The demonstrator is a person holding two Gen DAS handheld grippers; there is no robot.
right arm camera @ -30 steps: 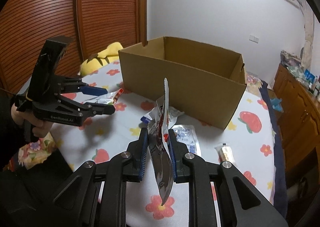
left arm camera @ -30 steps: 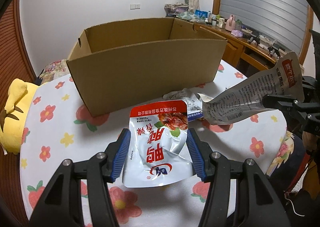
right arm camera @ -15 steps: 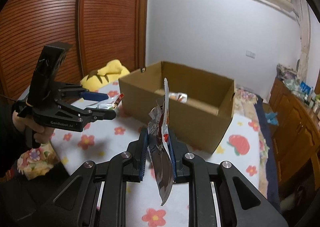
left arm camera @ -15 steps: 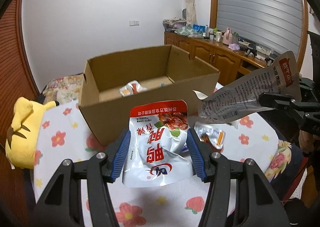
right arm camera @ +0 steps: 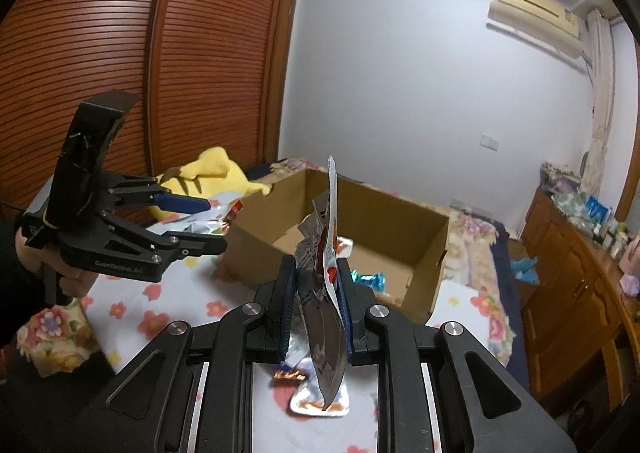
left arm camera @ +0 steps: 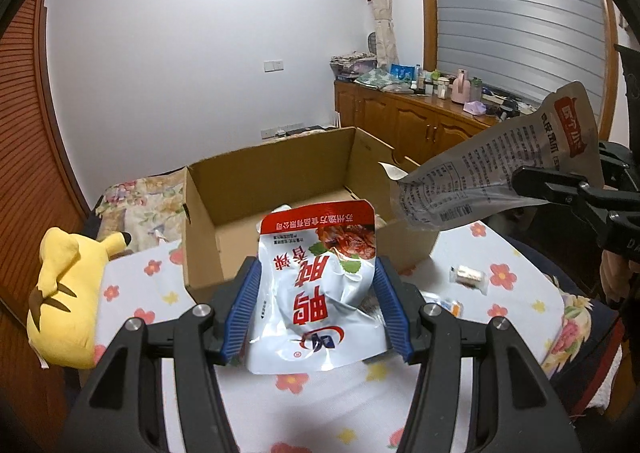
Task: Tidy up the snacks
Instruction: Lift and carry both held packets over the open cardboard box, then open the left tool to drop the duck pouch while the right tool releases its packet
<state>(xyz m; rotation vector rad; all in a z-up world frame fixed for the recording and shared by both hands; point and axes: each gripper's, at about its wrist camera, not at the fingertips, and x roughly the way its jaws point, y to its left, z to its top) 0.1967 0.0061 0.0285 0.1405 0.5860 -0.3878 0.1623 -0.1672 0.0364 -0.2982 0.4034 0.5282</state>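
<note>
The open cardboard box stands on a bed covered by a white flowered sheet, and everything else is placed around it. In front of the box's near wall, the left gripper has its blue pads pressed against both side edges of a white and red snack pouch, which is held flat and facing upward, its red top edge overlapping the box's near wall in the left wrist view. To the right of the box, the right gripper is clamped tight on a thin silver pouch held edge-on and upright; in the left wrist view the same pouch slants across the box's right corner. Inside the box, a crumpled wrapper shows behind the silver pouch. On the sheet to the right of the box lie a few small wrapped snacks. A yellow plush toy rests left of the box, at the bed's edge. A wooden cabinet cluttered with bottles stands beyond the box's far right corner.
</note>
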